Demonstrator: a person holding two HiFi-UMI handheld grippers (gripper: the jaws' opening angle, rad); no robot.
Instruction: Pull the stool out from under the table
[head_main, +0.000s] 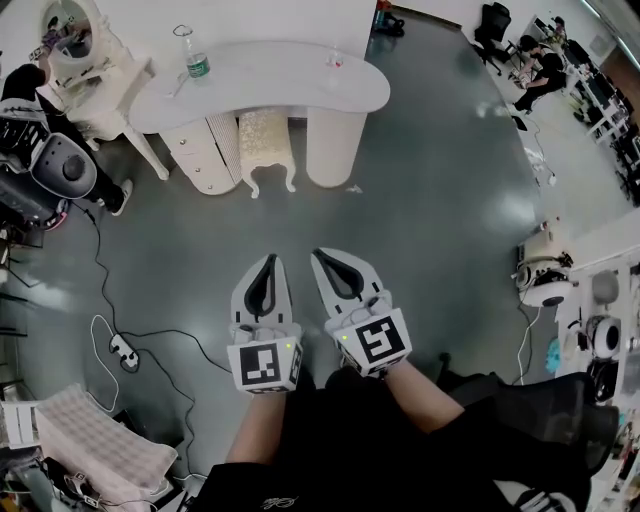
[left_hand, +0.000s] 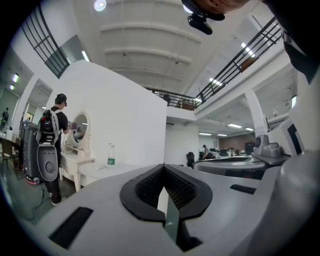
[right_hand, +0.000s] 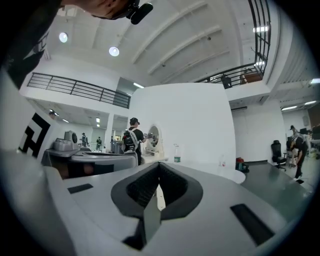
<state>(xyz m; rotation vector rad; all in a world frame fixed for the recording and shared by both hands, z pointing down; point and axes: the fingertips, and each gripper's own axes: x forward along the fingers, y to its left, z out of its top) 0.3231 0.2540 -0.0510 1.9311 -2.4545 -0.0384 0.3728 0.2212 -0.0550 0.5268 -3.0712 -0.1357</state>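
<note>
Your left claw (head_main: 271, 258) and right claw (head_main: 318, 252) are closed and empty, far from the stool (head_main: 266, 145). Looks like the start: step closer, open, grab it.

No legible text, number or brand appears in any view. The green label on the bottle (head_main: 193, 58) standing on the white surface (head_main: 290, 88) is too small to read. The marker cubes (head_main: 265, 365) carry only black-and-white square patterns, and the small white print on the black garment (head_main: 275, 503) is illegible.
</note>
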